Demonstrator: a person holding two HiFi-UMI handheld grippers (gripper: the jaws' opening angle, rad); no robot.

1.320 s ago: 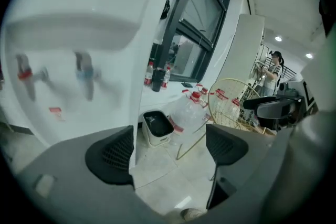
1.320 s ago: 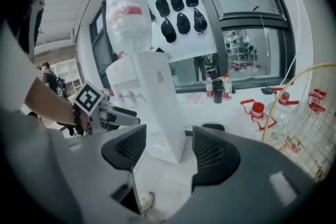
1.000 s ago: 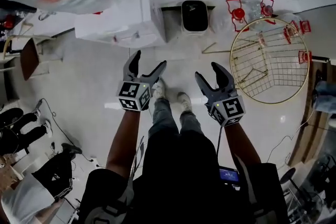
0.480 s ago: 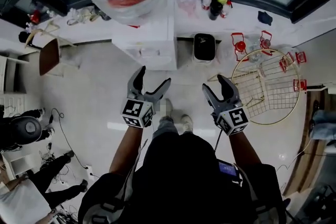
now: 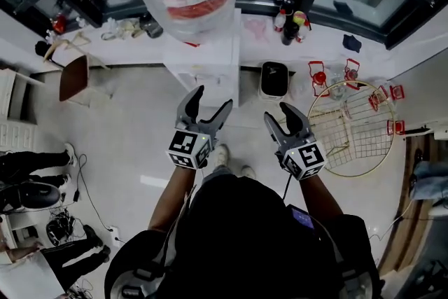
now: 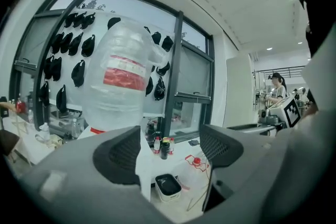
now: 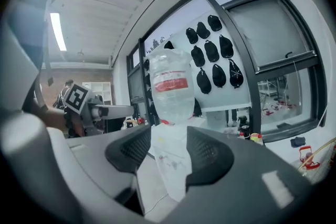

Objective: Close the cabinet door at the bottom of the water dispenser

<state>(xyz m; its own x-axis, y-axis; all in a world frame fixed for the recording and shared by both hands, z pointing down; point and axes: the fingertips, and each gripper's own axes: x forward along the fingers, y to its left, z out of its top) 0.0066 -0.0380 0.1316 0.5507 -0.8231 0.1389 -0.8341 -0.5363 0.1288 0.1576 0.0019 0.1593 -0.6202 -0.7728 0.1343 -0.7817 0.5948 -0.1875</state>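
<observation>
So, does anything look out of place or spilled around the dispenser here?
Nothing is spilled. The only untidy spot is the floor right of the dispenser, where a gold wire basket sits with small red holders scattered round its rim. The cabinet door can't be seen from above.

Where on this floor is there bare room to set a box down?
The widest bare floor lies left of the water dispenser, between it and the brown wooden panel. Right of the dispenser is crowded: a black bin, then the gold wire basket. Cables clutter the lower left corner.
</observation>
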